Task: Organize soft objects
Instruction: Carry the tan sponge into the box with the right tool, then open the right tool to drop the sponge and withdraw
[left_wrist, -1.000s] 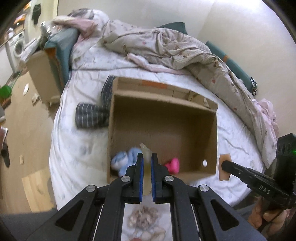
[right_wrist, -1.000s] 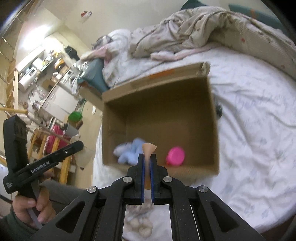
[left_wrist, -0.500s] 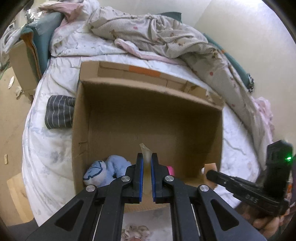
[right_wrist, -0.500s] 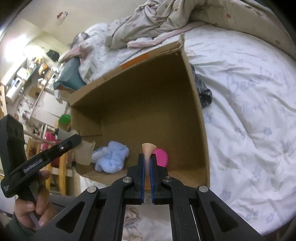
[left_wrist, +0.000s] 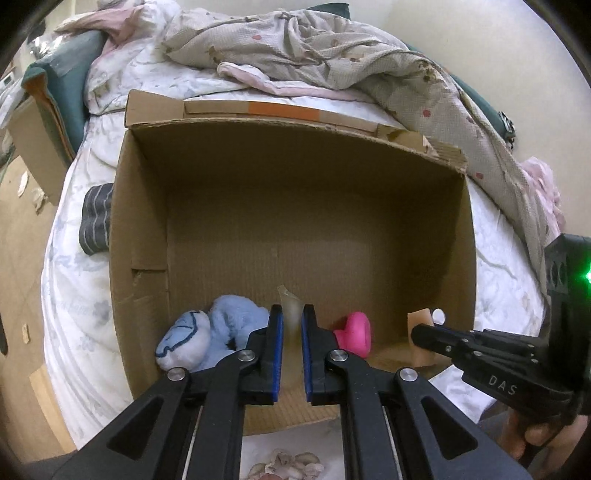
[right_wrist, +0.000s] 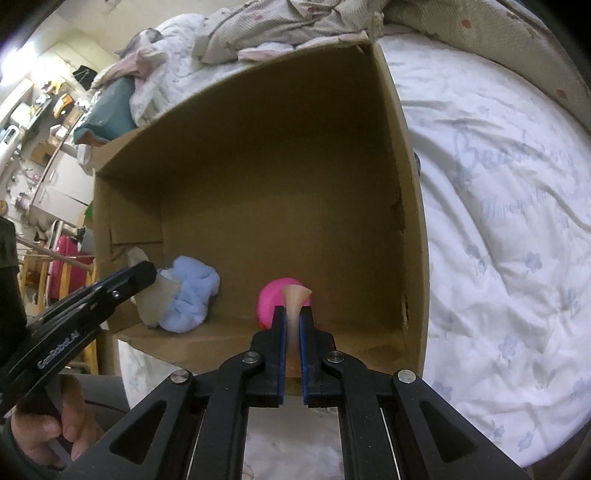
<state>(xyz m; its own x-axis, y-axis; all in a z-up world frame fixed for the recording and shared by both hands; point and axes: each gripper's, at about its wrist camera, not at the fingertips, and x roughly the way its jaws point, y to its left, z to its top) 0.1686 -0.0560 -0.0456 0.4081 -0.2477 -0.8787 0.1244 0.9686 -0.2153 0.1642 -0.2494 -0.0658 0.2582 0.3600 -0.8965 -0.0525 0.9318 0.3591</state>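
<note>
Right wrist view: right tool (right_wrist: 292, 325) clamped on peach flared soft piece (right_wrist: 295, 295) over brown cardboard box (right_wrist: 413, 221); left tool (left_wrist: 291, 325) clamped on translucent pale soft piece (left_wrist: 289, 306). Risk: pieces stick to pads, miss box.

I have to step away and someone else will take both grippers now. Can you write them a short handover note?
Left gripper: shut on a thin pale flexible piece, above the near edge of the cardboard box.
Right gripper: shut on a thin peach flexible piece, also above the box's near edge.
In the box: blue plush toy at the near left, pink toy near the middle.
Outside: striped fabric on the bed, left of the box.
Done: two soft items boxed.
Left: the striped fabric, probably; what the held pieces are is unclear.
</note>
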